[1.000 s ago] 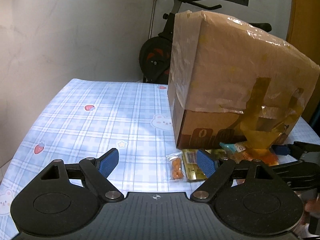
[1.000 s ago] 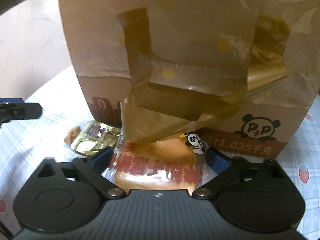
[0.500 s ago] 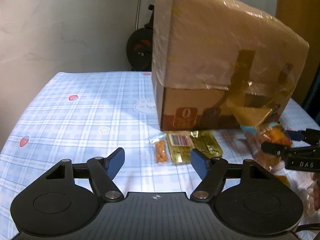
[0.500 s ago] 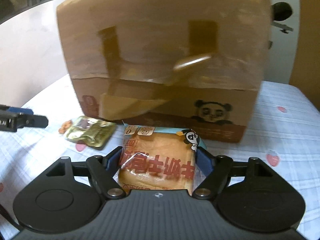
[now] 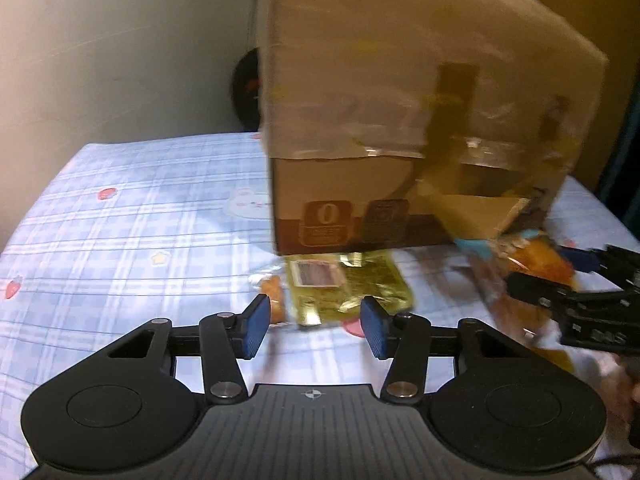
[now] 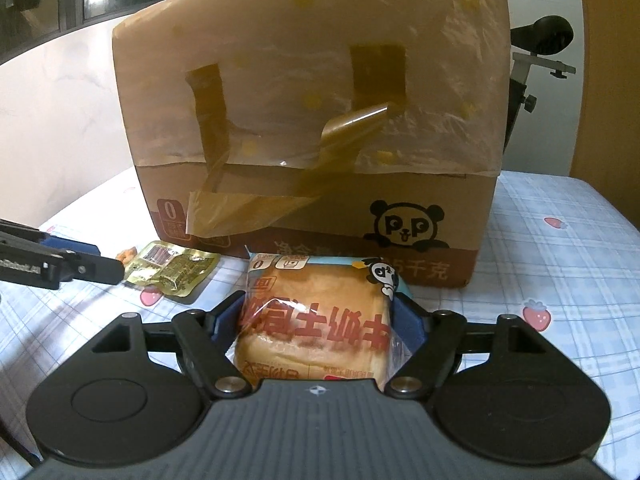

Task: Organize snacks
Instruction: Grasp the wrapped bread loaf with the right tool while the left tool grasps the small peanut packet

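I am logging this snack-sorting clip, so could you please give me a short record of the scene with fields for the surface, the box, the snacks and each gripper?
surface: table under a blue checked cloth with strawberry prints
box: taped cardboard box with a panda print, standing at the back
bread: bread packet, gripped between the right gripper fingers
gold snack: gold foil packet, lying flat before the box
orange snack: small clear packet, beside the gold one
left gripper: closing, nothing between its fingers, just short of the gold packet

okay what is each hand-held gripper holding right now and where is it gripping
The right hand-held gripper holds the wrapped bread by its two side edges. The left hand-held gripper holds nothing; its jaws are closing, empty, short of the gold packet.
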